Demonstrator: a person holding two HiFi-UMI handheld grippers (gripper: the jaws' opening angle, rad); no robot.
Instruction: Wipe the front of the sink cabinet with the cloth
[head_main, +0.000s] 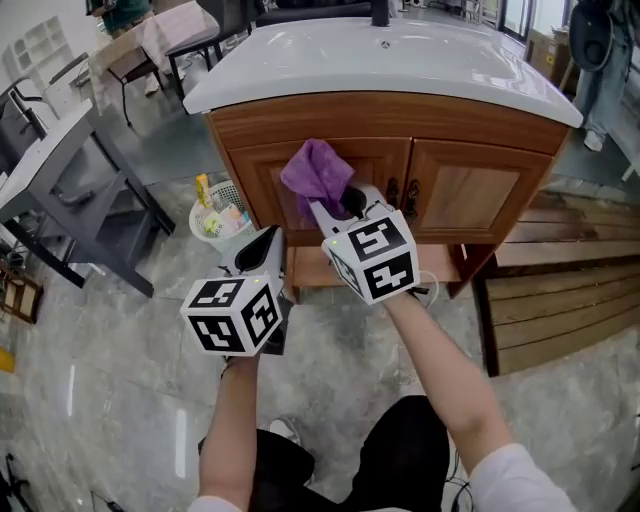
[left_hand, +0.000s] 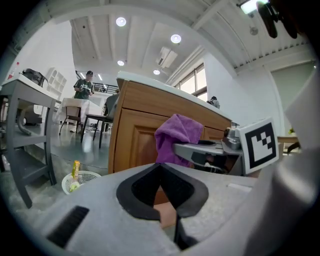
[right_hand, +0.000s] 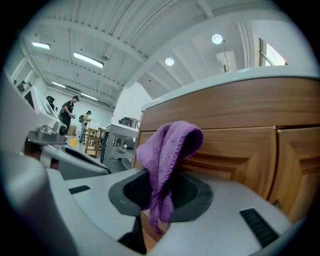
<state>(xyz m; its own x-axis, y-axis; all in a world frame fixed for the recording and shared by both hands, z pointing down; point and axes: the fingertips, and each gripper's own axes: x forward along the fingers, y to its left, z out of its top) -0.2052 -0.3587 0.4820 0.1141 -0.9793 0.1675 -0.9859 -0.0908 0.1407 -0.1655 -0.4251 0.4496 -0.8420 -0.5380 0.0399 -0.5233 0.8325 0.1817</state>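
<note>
At cabinet front (head_main: 470, 190), right hand-held gripper (head_main: 335, 207) pinches purple cloth (head_main: 315, 172)

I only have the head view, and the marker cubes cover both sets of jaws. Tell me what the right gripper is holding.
Observer: The right gripper view shows the right gripper shut on the purple cloth. The cloth's folded top hangs over toward a cabinet door.
Operator: Now report the left gripper.
Observer: In the left gripper view, the left gripper has its jaws together with nothing between them. It points toward the cabinet front.
</note>
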